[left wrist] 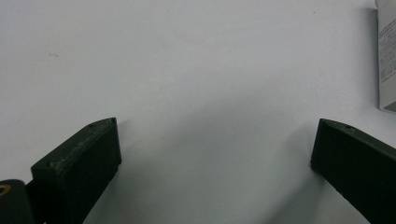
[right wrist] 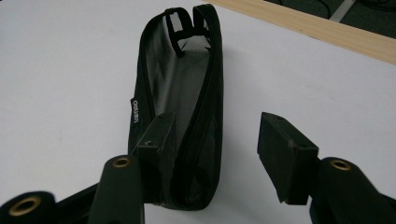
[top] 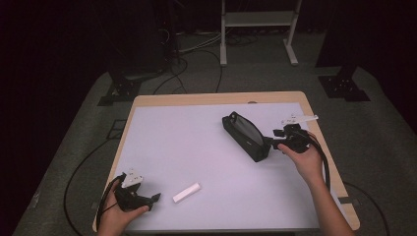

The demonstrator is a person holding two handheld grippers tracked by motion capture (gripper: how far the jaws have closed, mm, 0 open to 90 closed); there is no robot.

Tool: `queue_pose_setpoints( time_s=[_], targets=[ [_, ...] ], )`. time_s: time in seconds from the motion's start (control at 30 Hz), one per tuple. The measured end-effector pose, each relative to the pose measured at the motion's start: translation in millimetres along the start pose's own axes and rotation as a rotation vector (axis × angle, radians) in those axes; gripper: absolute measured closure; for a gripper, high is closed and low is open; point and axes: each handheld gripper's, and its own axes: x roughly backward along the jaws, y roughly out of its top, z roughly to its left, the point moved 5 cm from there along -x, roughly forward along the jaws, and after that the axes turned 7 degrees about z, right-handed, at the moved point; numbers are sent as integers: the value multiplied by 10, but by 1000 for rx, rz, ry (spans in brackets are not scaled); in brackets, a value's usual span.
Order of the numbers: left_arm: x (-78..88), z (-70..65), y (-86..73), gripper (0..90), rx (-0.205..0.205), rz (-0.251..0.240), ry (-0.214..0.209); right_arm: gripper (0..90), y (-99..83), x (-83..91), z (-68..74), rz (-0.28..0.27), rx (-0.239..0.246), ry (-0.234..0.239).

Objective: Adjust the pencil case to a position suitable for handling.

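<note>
Right hand-held gripper (top: 276, 139) is at the near end of the long black fabric pencil pouch with a mesh side and a zipper (top: 245, 135), on the right part of the table. In the right gripper view its jaws stand partly open around the near end of the pouch (right wrist: 180, 107): one jaw lies against the mesh side, the other is apart from the pouch, with bare table between them, so the pouch is not clamped. The pouch lies diagonally on the white sheet that covers the wooden table (top: 196, 100).

Left hand-held gripper (top: 147, 200) rests near the front left corner of the table, its jaws wide open and nothing between them. A small white rectangular box (top: 187, 192) lies just beside it, not touching.
</note>
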Motion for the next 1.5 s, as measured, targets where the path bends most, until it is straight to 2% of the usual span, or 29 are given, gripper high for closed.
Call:
queue_pose_setpoints(
  time_s=[0.47,0.93,1.2,1.5],
  targets=[
    [0,2,0,8,-2,0,0,505,161,-194,39,27,7,21],
    [2,3,-2,8,-3,3,-1,559,257,-416,59,54,10,10],
    [2,3,-2,8,-2,3,-1,665,238,-521,28,64,0,0],
    [2,4,-2,8,-4,2,-1,777,237,-524,31,64,-6,9]
  ],
)
